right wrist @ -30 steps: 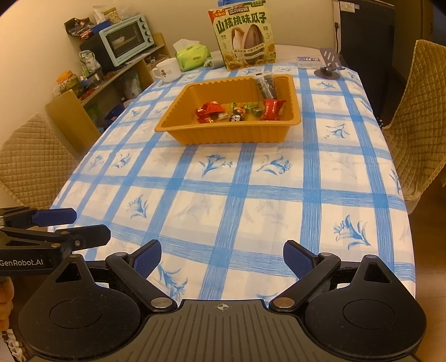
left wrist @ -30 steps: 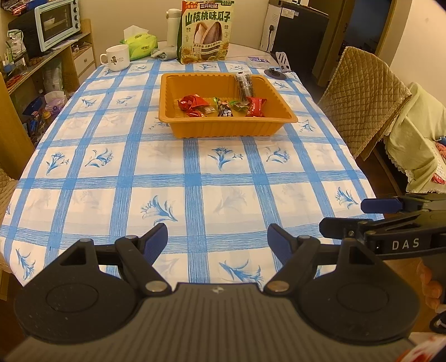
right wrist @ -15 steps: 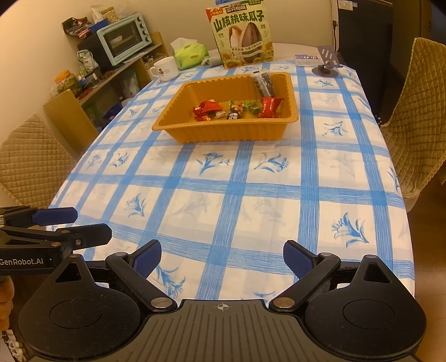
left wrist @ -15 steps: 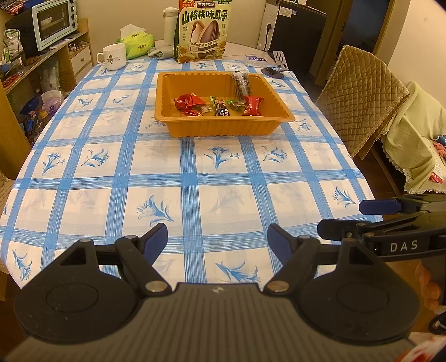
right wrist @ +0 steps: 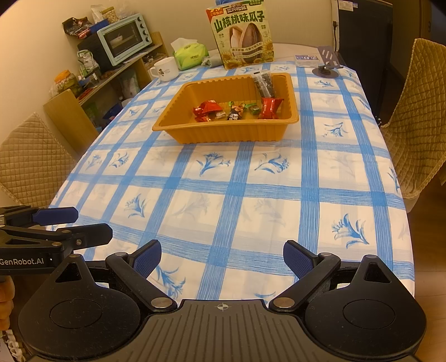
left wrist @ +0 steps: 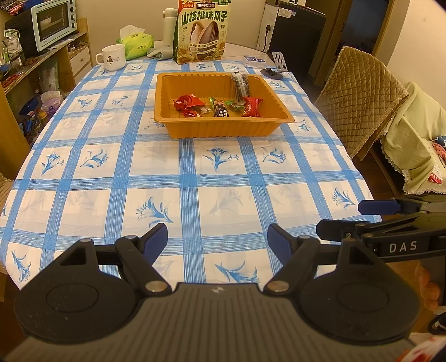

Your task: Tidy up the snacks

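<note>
An orange tray stands on the far half of the blue-checked table. In it lie several wrapped snacks: a red packet, small candies, another red packet and a dark long packet leaning on the far wall. My left gripper is open and empty over the near table edge. My right gripper is open and empty beside it, also seen in the left wrist view.
A big sunflower-seed bag, a white mug, a tissue pack and a thermos stand at the far end. Quilted chairs flank the table. A shelf with a toaster oven is at left.
Both grippers have drawn back slightly from the tray along the table; the tray looks a little farther. Both stay open and empty.
</note>
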Demonstrator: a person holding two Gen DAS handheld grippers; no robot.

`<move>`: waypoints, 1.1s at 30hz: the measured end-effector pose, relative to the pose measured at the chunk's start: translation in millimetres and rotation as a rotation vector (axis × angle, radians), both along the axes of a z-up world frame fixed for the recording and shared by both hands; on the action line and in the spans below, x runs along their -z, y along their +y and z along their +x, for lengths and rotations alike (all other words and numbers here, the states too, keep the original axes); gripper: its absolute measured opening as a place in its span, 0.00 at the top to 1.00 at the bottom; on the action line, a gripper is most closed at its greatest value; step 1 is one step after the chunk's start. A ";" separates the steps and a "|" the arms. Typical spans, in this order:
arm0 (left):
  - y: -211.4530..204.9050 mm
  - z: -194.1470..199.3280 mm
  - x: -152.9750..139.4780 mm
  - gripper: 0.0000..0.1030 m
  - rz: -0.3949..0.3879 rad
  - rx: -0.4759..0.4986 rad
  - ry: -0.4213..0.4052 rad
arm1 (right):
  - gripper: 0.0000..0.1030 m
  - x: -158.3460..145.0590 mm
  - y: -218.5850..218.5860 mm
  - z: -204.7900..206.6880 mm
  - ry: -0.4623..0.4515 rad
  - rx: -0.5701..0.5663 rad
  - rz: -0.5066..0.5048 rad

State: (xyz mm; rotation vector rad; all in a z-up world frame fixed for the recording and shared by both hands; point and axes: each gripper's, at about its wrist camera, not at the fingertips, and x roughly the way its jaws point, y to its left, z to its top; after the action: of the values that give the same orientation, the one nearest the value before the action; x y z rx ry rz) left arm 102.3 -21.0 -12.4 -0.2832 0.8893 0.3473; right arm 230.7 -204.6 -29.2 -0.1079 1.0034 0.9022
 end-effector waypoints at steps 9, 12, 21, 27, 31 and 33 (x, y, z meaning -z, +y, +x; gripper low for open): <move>0.1 0.5 0.0 0.25 0.000 0.001 0.000 | 0.09 -0.4 0.3 0.1 0.000 0.000 0.000; -0.4 2.1 -0.4 0.25 0.000 0.001 0.000 | 0.09 -0.3 0.4 0.2 0.001 0.000 0.000; -0.2 3.1 -0.5 0.25 0.000 0.000 0.001 | 0.09 -0.4 0.3 0.7 0.001 0.000 -0.001; -0.3 3.3 -0.3 0.25 0.000 0.000 0.001 | 0.09 -0.5 0.5 0.5 0.001 0.000 -0.001; -0.3 3.4 -0.1 0.25 0.000 0.000 0.001 | 0.09 0.2 0.0 1.8 0.002 -0.001 -0.002; -0.3 3.4 -0.1 0.25 0.000 0.001 0.000 | 0.09 0.2 0.1 1.8 0.002 0.000 -0.002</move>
State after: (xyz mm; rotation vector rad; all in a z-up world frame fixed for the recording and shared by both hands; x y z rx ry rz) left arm 105.8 -21.3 -12.4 -0.2830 0.8898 0.3467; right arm 232.5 -204.5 -29.4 -0.1084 1.0063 0.9013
